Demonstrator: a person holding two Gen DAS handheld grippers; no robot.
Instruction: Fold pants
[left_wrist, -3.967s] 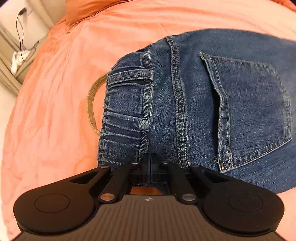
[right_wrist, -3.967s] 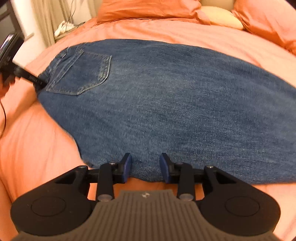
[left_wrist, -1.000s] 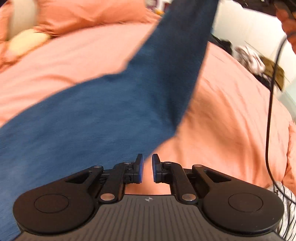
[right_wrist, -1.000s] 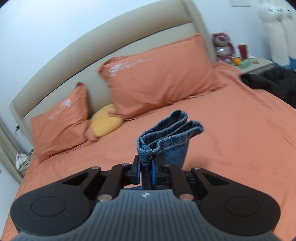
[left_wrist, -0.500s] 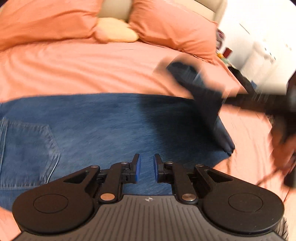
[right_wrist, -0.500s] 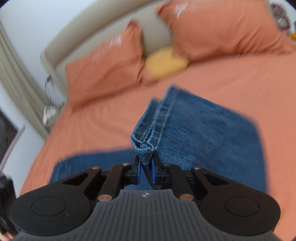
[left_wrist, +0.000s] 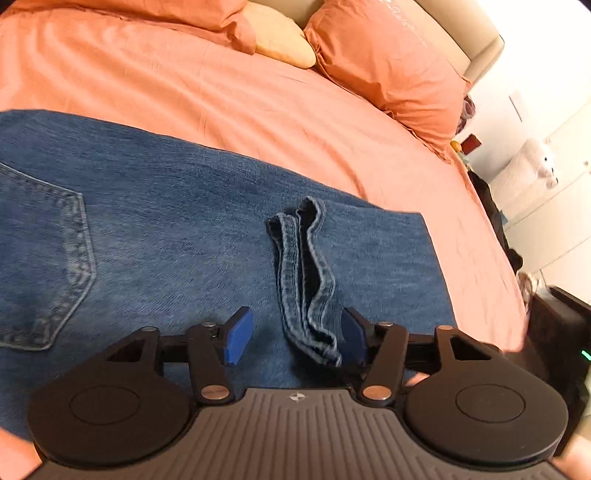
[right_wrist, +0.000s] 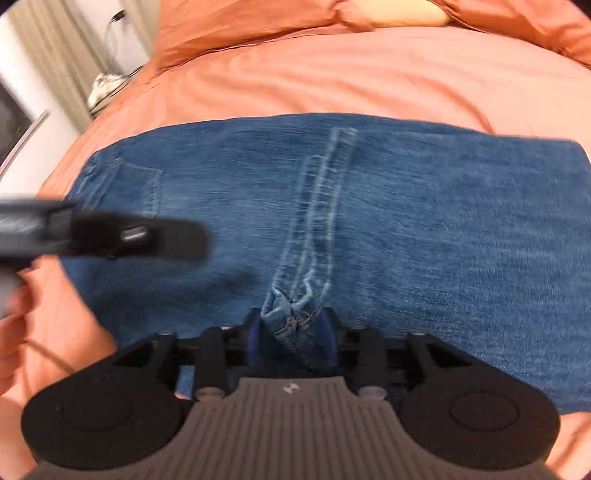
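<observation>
Jeans (left_wrist: 166, 229) now lie doubled on the bed (left_wrist: 258, 110), hems laid mid-thigh, left gripper (left_wrist: 295, 338) apart, right gripper (right_wrist: 291, 338) apart around the released hem; first fold looks done.

The leg hems (left_wrist: 304, 273) are now laid across the pants (left_wrist: 166, 229) (folded over), and the left gripper (left_wrist: 291, 338) is opened wide.

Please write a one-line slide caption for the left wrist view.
Open left gripper poised over folded blue denim jeans on an orange bedsheet, the bunched leg hems lying on top.
</observation>
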